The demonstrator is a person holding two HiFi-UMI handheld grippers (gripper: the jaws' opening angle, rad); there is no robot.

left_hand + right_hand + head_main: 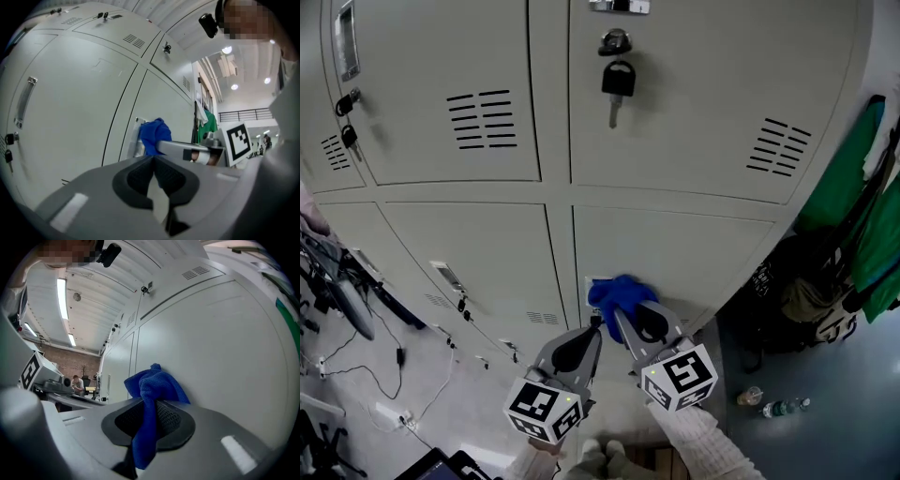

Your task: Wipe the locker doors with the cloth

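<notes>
My right tongs [622, 309] clamp the blue cloth [619, 292] at the locker door's [684, 258] nine-o'clock edge; my left tongs [596, 326] are closed on nothing.

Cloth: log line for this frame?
right claw: shut on blue cloth | blue cloth: against lower locker door | left claw: shut, empty

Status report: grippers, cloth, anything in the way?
Right gripper shut on blue cloth, against lower locker door. Left gripper shut, empty, alongside. Key hangs on upper door, well clear.
</notes>
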